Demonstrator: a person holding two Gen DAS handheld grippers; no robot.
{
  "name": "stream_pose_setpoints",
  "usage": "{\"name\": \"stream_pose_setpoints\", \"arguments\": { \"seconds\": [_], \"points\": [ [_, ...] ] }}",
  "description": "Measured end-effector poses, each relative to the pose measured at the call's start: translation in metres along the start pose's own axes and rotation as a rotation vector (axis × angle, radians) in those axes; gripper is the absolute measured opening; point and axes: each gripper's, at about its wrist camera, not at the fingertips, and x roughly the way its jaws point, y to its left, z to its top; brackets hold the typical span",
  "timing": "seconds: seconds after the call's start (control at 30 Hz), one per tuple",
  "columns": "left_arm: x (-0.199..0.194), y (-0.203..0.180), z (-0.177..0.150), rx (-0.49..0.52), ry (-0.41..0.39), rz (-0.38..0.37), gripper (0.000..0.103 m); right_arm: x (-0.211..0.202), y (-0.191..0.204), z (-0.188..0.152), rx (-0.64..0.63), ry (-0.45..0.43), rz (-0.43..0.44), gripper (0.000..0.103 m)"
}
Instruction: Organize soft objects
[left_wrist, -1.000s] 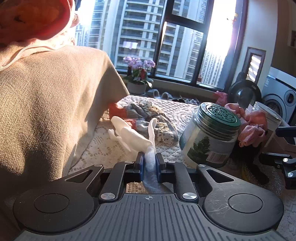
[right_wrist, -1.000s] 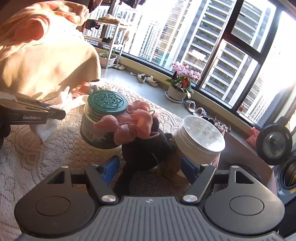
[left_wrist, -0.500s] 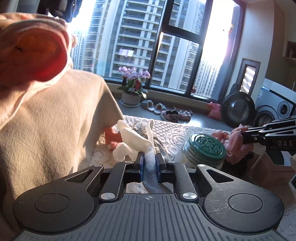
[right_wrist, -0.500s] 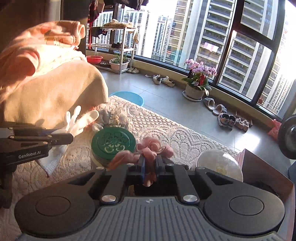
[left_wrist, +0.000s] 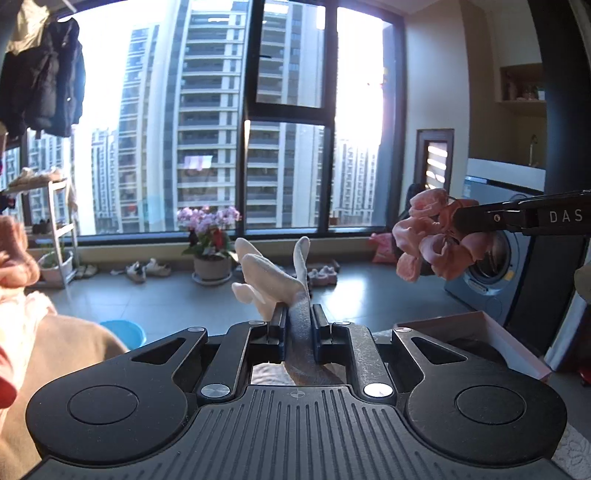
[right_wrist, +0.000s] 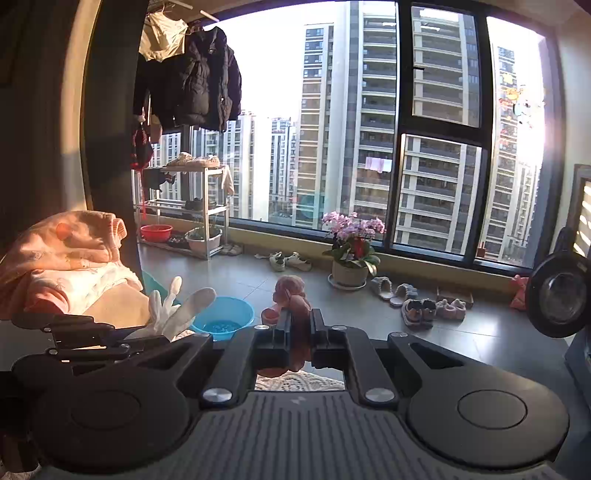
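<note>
My left gripper (left_wrist: 298, 314) is shut on a white glove (left_wrist: 266, 277), whose fingers stick up and forward past the jaws, high above the table. At the right of the left wrist view, the right gripper (left_wrist: 460, 219) pinches a pink glove (left_wrist: 432, 236) that hangs in a bunch in mid-air. In the right wrist view, my right gripper (right_wrist: 298, 319) is shut on that pink glove (right_wrist: 291, 291). The white glove (right_wrist: 173, 310) and the left gripper (right_wrist: 122, 343) holding it show at the lower left.
A heap of beige and pink clothes (right_wrist: 70, 258) lies at the left. A pinkish open box (left_wrist: 476, 332) stands at the lower right. Below on the floor are a blue basin (right_wrist: 223, 317), a flower pot (right_wrist: 351, 254) and several shoes. A washing machine (left_wrist: 495, 254) is at the right.
Both grippers rose well above the lace-covered table. The right gripper shut on the pink glove and lifted it off the jars. The left kept hold of the white glove.
</note>
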Motion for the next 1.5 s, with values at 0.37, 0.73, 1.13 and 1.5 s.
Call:
{"name": "stream_pose_setpoints", "arguments": {
  "seconds": [0.37,0.73,1.13,1.5],
  "points": [
    [0.068,-0.139,0.007,0.158,0.068,-0.207,0.016,-0.045,-0.114,-0.047,0.124,-0.022,-0.163,0.009],
    [0.197,-0.152,-0.052,-0.034,0.507,-0.41,0.022,-0.031,-0.179,-0.108,0.228,0.052,-0.17,0.009],
    [0.118,-0.085,-0.017,-0.093,0.267,-0.304,0.022,0.083,-0.166,-0.164,0.381,0.435,-0.006,0.009],
    [0.049,0.003,-0.054,-0.199,0.274,-0.177,0.022,0.107,-0.14,-0.15,0.294,0.532,-0.084,0.014]
  ]
}}
